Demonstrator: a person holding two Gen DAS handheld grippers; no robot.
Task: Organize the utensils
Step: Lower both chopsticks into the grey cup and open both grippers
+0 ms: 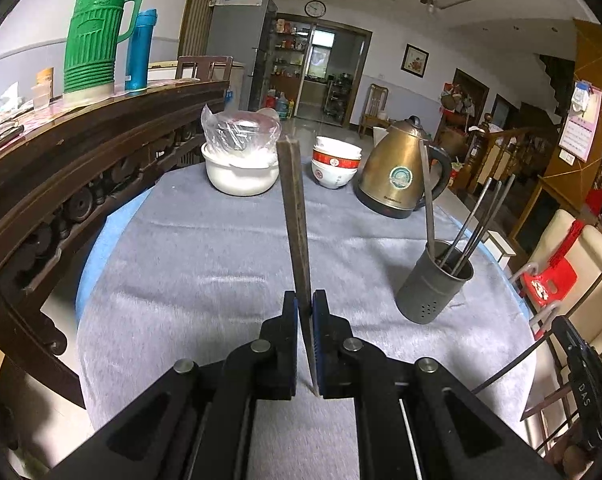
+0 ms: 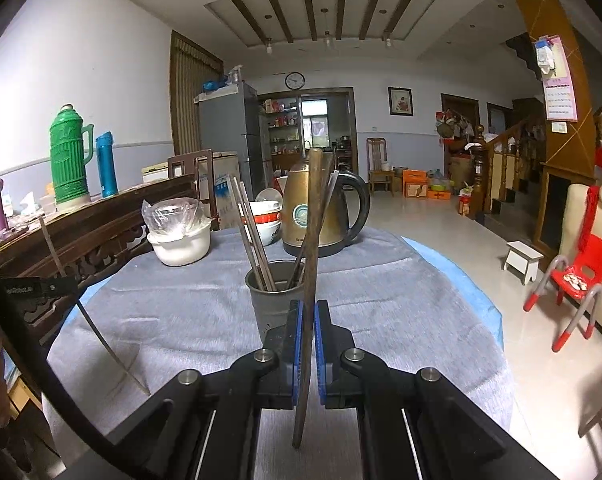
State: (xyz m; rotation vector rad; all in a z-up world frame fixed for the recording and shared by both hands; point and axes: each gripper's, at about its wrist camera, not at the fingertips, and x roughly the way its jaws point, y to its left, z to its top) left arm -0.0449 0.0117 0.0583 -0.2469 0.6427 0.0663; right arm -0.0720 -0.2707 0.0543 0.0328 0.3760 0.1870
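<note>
The left claw (image 1: 305, 312) is closed tight on one flat brown wooden utensil (image 1: 292, 200), seemingly a knife-like or spatula-like piece seen edge-on, which stands up between the blue pads and tapers to a point below them. The right claw (image 2: 307, 320) is likewise clamped on one round brown wooden stick (image 2: 311, 248), a single chopstick or slim handle; which of these it is cannot be told. It rises nearly upright above the pads and hangs down under them.

One grey metal utensil holder (image 1: 433, 288) with small holes near its base stands on the grey cloth of the table (image 1: 205, 248), ahead and to the right of the left claw, and just beyond the right claw, directly in front of it. In it stand about three metal chopsticks (image 1: 477, 220) and one flat metal handle (image 1: 427, 196).

Farther ahead of both claws, at the far edge of the table, are one brass-coloured electric kettle (image 1: 397, 172), one stack of red-banded white bowls (image 1: 335, 162), and one white pot (image 1: 241, 172) with a plastic-wrapped glass bowl (image 1: 241, 130) on top. To the left of the left claw, on a dark carved sideboard (image 1: 81, 152), stand one green thermos (image 1: 95, 36) and one blue flask (image 1: 140, 50).
</note>
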